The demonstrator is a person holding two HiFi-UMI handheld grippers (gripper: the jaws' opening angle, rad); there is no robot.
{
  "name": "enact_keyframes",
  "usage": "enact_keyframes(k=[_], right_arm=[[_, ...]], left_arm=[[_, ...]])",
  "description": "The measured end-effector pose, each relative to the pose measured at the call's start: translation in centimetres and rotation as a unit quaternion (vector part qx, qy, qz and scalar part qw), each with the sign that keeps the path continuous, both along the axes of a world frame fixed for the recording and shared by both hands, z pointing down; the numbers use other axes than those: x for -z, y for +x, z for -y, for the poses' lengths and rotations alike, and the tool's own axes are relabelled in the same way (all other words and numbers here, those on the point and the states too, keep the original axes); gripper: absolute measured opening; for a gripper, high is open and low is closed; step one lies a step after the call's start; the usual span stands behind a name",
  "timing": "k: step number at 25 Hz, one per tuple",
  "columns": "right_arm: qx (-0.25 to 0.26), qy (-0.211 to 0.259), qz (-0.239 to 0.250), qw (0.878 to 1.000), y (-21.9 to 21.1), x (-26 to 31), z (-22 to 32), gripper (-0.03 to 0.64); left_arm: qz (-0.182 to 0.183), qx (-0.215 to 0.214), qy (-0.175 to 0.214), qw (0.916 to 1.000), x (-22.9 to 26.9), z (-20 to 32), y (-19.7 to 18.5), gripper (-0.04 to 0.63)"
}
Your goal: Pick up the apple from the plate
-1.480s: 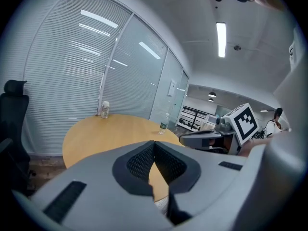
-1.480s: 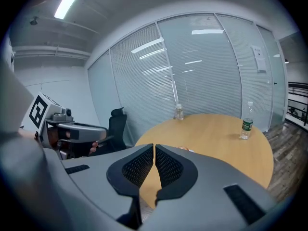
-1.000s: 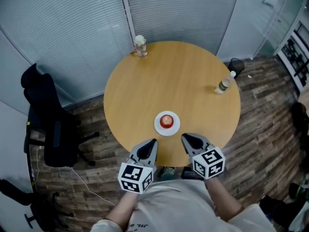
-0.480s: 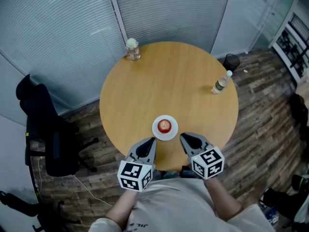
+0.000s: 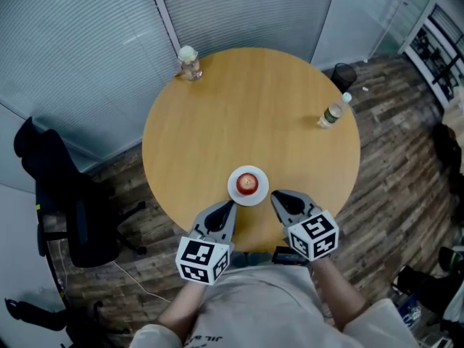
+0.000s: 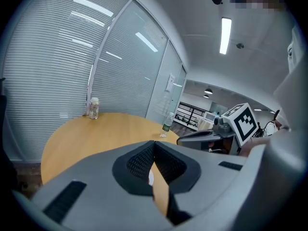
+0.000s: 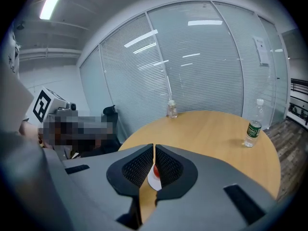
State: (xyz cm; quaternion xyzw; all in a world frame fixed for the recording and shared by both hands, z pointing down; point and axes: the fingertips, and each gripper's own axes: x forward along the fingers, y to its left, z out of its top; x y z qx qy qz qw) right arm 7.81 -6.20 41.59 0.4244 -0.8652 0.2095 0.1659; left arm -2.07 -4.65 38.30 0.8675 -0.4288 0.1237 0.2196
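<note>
A red apple [image 5: 248,183] sits on a small white plate [image 5: 236,191] near the front edge of the round wooden table [image 5: 246,107]. My left gripper [image 5: 229,206] is just short of the plate's front left, its jaws shut and empty. At the plate's front right is my right gripper [image 5: 276,196], also shut with nothing in it. In the right gripper view the apple [image 7: 155,170] and plate [image 7: 156,183] show through the slit below the closed tips [image 7: 154,146]. In the left gripper view only a white sliver of plate [image 6: 150,177] shows behind the closed tips [image 6: 154,144].
A plastic water bottle [image 5: 333,113] stands at the table's right edge and a lidded jar [image 5: 189,62] at its far left edge. A black office chair [image 5: 65,194] stands on the wooden floor to the left. Glass walls with blinds run behind the table.
Both grippers have crept forward over the table edge toward the plate, still shut. The apple and plate have not moved.
</note>
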Motion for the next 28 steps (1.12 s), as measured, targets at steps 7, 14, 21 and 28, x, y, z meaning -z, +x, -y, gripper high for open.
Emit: enact_keyframes(k=[7, 14, 21, 28], right_arm=[[0.008, -0.006, -0.024, 1.000, -0.6, -1.2, 1.1, 0.035], [0.016, -0.015, -0.043, 0.999, -1.2, -3.4, 2.4, 0.035], [0.029, -0.028, -0.057, 0.998, -2.0, -6.0, 3.3, 0.035], [0.019, -0.041, -0.068, 0.997, -2.3, -8.5, 3.7, 0.036]], left_arm=[[-0.004, -0.002, -0.011, 0.9999, -1.4, 1.9, -0.4, 0.003], [-0.004, 0.004, -0.027, 0.9996, -3.7, 3.1, -1.1, 0.003], [0.010, -0.003, -0.034, 0.9994, -5.6, 4.0, -1.2, 0.003], [0.009, -0.009, -0.055, 0.9984, -7.7, 3.9, -1.6, 0.003]])
